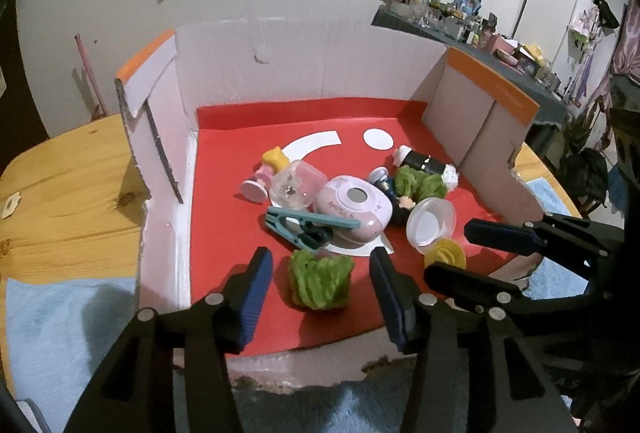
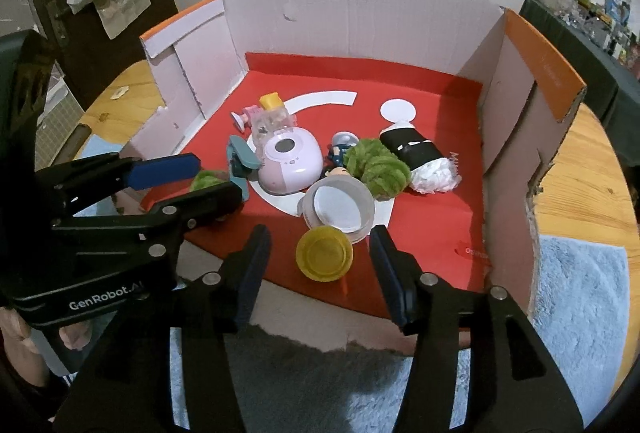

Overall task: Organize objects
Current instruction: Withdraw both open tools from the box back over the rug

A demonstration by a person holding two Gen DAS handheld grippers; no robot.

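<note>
My left gripper (image 1: 320,273) stands open around a green fuzzy ball (image 1: 320,283) lying on the red floor of the cardboard box (image 1: 224,201); its pads are clear of the ball. My right gripper (image 2: 320,245) is open too, with a yellow cap (image 2: 324,259) between its fingers, untouched. Behind them lies a pile: a pink round case (image 1: 352,209), a teal clothes peg (image 1: 300,227), a clear capsule (image 1: 296,185), a pink figurine (image 1: 266,173), a clear round tub (image 2: 340,209), a second green ball (image 2: 376,169) and a black roll with white tissue (image 2: 416,149).
The box has tall white walls at the back and sides (image 2: 352,21) and a torn low front edge (image 1: 320,361). It stands on a wooden table (image 1: 68,193) with a blue fluffy cloth (image 2: 580,293) under the front. A cluttered shelf (image 1: 480,25) lies far right.
</note>
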